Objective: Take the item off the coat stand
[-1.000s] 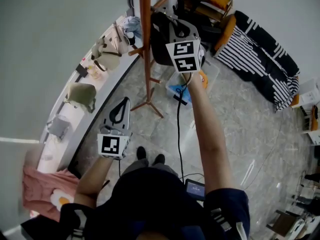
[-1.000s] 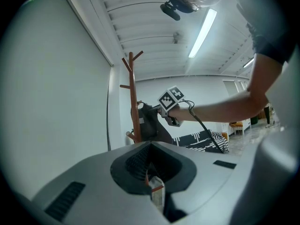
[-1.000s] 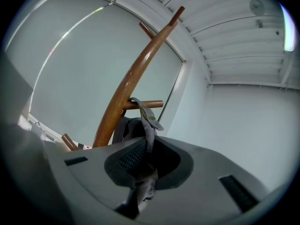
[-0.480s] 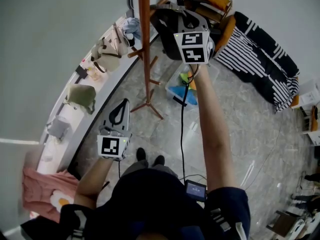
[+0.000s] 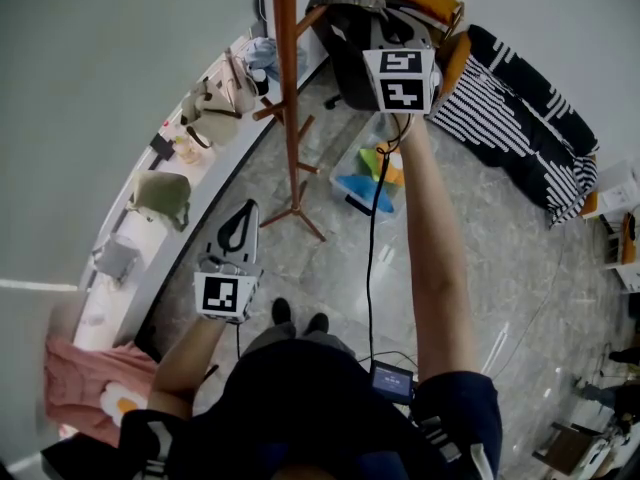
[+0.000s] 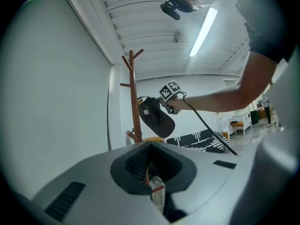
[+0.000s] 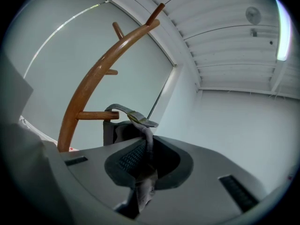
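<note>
The wooden coat stand [image 5: 288,88] rises at the top centre of the head view. A dark cap [image 5: 340,33] hangs just right of its pole, near an upper peg [image 5: 315,10]. My right gripper [image 5: 372,18] is raised at arm's length and shut on the cap. In the right gripper view, grey cap fabric [image 7: 144,139] is pinched in my right gripper [image 7: 145,170], and the cap's strap [image 7: 133,116] arches beside the tip of a peg [image 7: 96,115]; contact there is unclear. My left gripper [image 5: 244,210] hangs low by my side, shut and holding nothing.
A long ledge along the wall carries bags [image 5: 212,108], a green cap [image 5: 162,193] and pink cloth [image 5: 80,368]. A clear bin [image 5: 368,176] of coloured items stands on the floor by the stand's feet. A striped sofa [image 5: 520,98] lies right. A cable [image 5: 372,258] hangs from my right gripper.
My right gripper has carried the cap to the right, away from the stand's pole, and farther out. The left gripper has stayed still.
</note>
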A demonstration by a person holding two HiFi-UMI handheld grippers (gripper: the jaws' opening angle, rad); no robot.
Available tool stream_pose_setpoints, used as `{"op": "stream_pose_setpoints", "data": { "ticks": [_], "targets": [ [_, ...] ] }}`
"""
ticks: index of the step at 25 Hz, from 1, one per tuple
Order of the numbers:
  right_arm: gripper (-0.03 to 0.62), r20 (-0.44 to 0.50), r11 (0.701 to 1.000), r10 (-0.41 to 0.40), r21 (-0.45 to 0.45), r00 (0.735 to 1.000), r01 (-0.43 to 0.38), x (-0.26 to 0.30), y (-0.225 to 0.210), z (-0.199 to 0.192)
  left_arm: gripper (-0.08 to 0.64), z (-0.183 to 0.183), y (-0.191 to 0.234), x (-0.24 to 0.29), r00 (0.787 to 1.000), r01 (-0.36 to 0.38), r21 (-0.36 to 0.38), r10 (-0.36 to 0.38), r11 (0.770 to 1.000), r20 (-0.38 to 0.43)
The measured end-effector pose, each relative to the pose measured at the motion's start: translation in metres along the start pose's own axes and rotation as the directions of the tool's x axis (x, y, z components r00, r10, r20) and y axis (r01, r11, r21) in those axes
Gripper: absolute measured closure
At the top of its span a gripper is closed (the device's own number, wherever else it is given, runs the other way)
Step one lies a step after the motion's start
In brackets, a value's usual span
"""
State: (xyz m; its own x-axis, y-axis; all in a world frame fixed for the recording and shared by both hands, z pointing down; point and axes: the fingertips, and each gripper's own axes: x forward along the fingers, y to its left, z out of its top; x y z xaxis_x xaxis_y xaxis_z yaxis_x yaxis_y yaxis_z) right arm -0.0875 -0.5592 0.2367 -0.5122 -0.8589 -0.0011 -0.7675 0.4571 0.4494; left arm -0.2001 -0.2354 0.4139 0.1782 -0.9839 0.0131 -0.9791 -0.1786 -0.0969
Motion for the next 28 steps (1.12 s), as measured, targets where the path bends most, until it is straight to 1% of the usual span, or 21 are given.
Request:
{"op": "stream_pose_setpoints", "data": {
  "ticks": [9,16,21,28],
  "targets": [
    [0.554,-0.007,0.999,-0.043,0.010,0.999,0.043,0.000,-0.031,-0.004,0.537,0.002,-0.003,0.005,1.000,0.002,0.000,-0.002,1.000,0.002],
    [0.554,0.000,0.997,-0.075,0.026,0.997,0.075,-0.015,-0.057,-0.010,0.537,0.003,-0.010,0.008,1.000,0.012,0.005,-0.012,1.000,0.004],
    [0.554,0.017,0.996,-0.077,0.042,0.997,0.076,-0.039,-0.064,-0.011,0.537,0.007,-0.016,0.010,1.000,0.023,0.003,-0.023,1.000,0.011],
    [0.554,0.043,0.995,-0.052,0.091,0.998,0.048,-0.084,-0.065,-0.020,0.537,0.013,-0.029,0.014,0.999,0.040,0.009,-0.041,0.999,0.029]
  ]
}}
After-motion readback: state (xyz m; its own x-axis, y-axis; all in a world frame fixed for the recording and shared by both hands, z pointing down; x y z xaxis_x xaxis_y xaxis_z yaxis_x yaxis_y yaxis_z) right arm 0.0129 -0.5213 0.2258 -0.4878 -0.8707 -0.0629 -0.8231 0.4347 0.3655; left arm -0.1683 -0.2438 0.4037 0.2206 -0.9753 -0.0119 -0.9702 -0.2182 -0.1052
